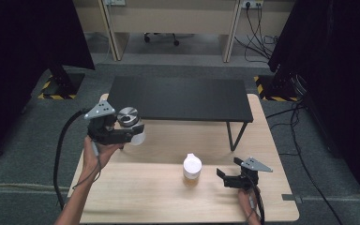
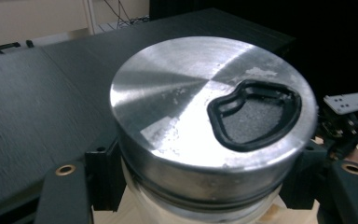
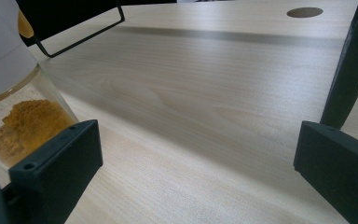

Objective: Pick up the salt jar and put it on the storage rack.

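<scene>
A jar with a brushed metal lid (image 1: 129, 115) and a pale body is gripped at the table's left side, and my left gripper (image 1: 135, 134) is shut on that body. In the left gripper view the lid (image 2: 186, 107) has a black-rimmed opening (image 2: 254, 116), and a jaw presses each side of the jar below it. A second jar with a white cap (image 1: 192, 165) and orange powder (image 3: 23, 126) stands at the middle front. My right gripper (image 1: 223, 178) is open just to its right; in the right gripper view this jar stands beside the left jaw, outside the gap.
A low black metal stand (image 1: 178, 98) covers the back of the wooden table (image 1: 159, 197); its thin leg (image 1: 234, 136) comes down right of centre. A round hole (image 3: 304, 11) sits in the tabletop far off. Cables trail from both grippers.
</scene>
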### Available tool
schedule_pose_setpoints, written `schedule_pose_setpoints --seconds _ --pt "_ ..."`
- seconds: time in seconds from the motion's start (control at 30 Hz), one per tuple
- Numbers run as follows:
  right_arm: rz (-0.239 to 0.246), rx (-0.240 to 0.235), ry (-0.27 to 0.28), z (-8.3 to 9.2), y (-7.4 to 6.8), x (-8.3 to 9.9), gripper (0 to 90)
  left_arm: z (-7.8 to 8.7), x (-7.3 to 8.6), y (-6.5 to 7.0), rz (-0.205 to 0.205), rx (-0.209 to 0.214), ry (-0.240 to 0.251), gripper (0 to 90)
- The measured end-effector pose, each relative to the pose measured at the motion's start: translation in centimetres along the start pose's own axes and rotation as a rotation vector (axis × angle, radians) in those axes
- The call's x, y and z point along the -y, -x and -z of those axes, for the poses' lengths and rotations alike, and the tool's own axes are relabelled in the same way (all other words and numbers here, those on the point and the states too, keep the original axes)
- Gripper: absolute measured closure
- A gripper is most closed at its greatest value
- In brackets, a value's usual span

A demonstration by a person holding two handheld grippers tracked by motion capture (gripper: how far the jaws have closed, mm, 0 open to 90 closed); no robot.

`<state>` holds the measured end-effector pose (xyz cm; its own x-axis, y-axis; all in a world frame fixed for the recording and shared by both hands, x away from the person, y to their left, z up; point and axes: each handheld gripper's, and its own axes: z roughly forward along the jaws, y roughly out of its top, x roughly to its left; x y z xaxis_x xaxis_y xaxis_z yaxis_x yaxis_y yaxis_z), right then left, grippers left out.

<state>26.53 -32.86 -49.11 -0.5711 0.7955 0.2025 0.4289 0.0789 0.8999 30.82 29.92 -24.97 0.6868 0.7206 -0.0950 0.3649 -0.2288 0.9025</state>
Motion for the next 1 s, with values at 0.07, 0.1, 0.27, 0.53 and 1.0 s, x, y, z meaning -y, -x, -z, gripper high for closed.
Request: schedule_pose_setpoints --seconds 0.07,0.1,0.27,0.53,1.0 --pt "0.001 0.000 0.000 0.0 0.0 0.0 1.2 -0.4 -0.7 -0.1 0.005 -0.008 -0.002 31.2" --pt "0.000 0.000 0.001 0.0 0.0 0.0 1.2 -0.7 -1.1 -0.1 0.004 -0.021 -0.007 31.2" --pt "0.006 0.001 -0.004 0.0 0.0 -0.1 1.2 -2.3 -2.6 -0.3 0.017 -0.076 -0.019 31.2" --pt "0.005 -0.001 -0.004 0.0 0.0 -0.1 1.2 -4.2 -4.3 -0.6 0.035 -0.206 -0.028 31.2" --pt "-0.002 -0.008 -0.003 -0.1 0.2 -0.1 1.2 -7.6 -5.7 -1.4 0.073 -0.312 -0.062 31.2"
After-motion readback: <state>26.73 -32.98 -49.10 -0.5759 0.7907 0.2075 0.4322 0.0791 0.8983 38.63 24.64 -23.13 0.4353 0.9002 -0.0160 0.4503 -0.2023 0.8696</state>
